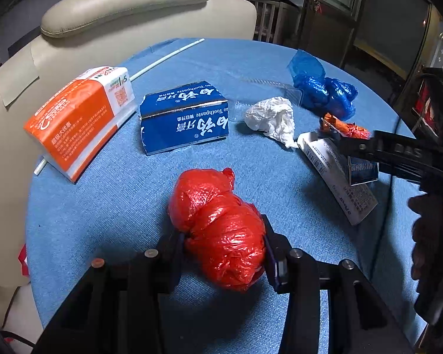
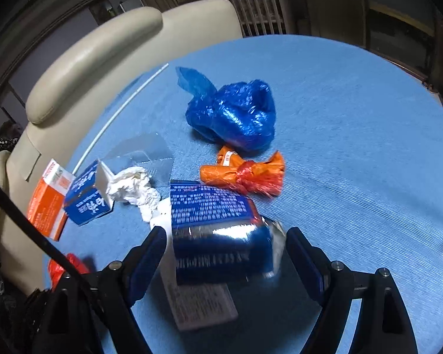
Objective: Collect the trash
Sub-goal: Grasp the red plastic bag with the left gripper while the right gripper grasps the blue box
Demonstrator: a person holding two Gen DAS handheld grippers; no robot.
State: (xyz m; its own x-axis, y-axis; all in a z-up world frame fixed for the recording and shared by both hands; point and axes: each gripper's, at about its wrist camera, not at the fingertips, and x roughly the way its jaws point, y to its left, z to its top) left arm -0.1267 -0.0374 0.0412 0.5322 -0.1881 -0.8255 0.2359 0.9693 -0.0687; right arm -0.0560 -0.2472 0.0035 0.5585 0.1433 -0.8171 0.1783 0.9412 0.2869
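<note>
My left gripper is shut on a knotted red plastic bag, held just above the blue tablecloth. In the right wrist view my right gripper is open around a small blue foil-edged box. There is a gap on each side, and neither pad touches the box. This box lies on a flat white carton. Beyond it are an orange wrapper and a crumpled blue plastic bag. A white tissue wad and a blue toothpaste box lie mid-table.
An orange-and-white pack leans at the table's left edge against a beige chair. A thin white rod runs along the far left rim. A clear plastic sheet lies by the tissue. A person's hand is at the right.
</note>
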